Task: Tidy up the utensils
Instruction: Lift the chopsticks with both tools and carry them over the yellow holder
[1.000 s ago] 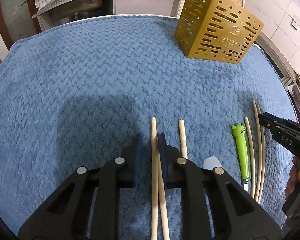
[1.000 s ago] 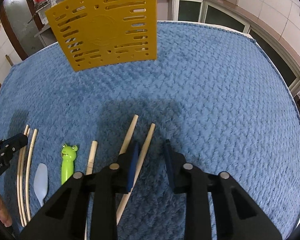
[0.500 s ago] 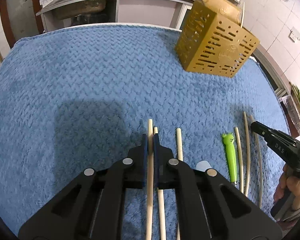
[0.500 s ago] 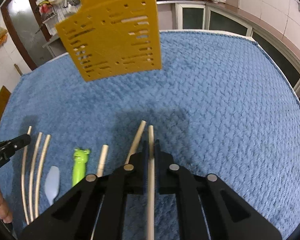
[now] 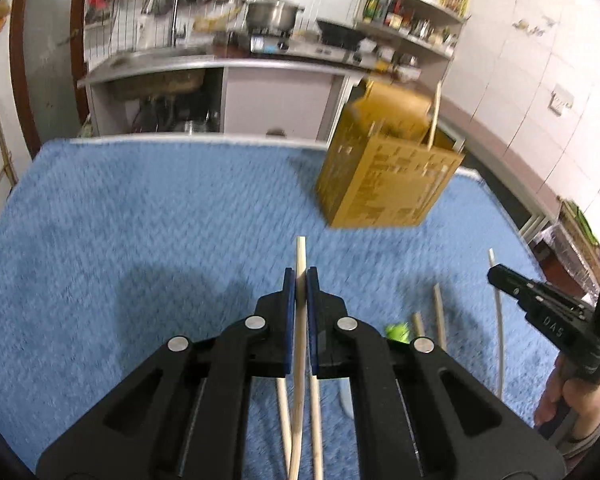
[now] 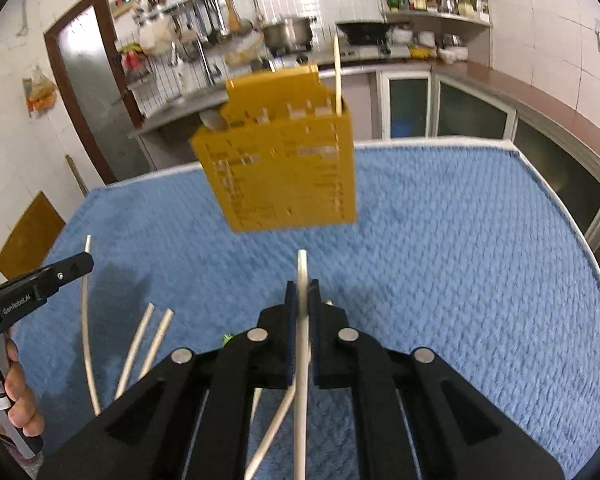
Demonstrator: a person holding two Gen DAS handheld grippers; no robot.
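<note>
Currently both hand-held grippers pinch one chopstick each: left hand-held gripper (image 5: 301, 280) clamped on a wooden chopstick (image 5: 300, 344), right hand-held gripper (image 6: 302, 292) clamped on a pale chopstick (image 6: 302, 344), both lifted off the blue towel (image 5: 140, 220) on the desk. Yellow slotted holder (image 6: 284, 176) stands ahead, one stick already inside. Remaining chopsticks (image 6: 140, 344) and green frog utensil (image 5: 398, 331) lie on the towel. Risks: long sticks pivoting in the pinch, tips catching the holder's rim, both hands crowding the opening.

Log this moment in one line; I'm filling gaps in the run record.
left tongs: shut on chopstick | right tongs: shut on chopstick | yellow holder: one stick inside | loose sticks on blue cloth
</note>
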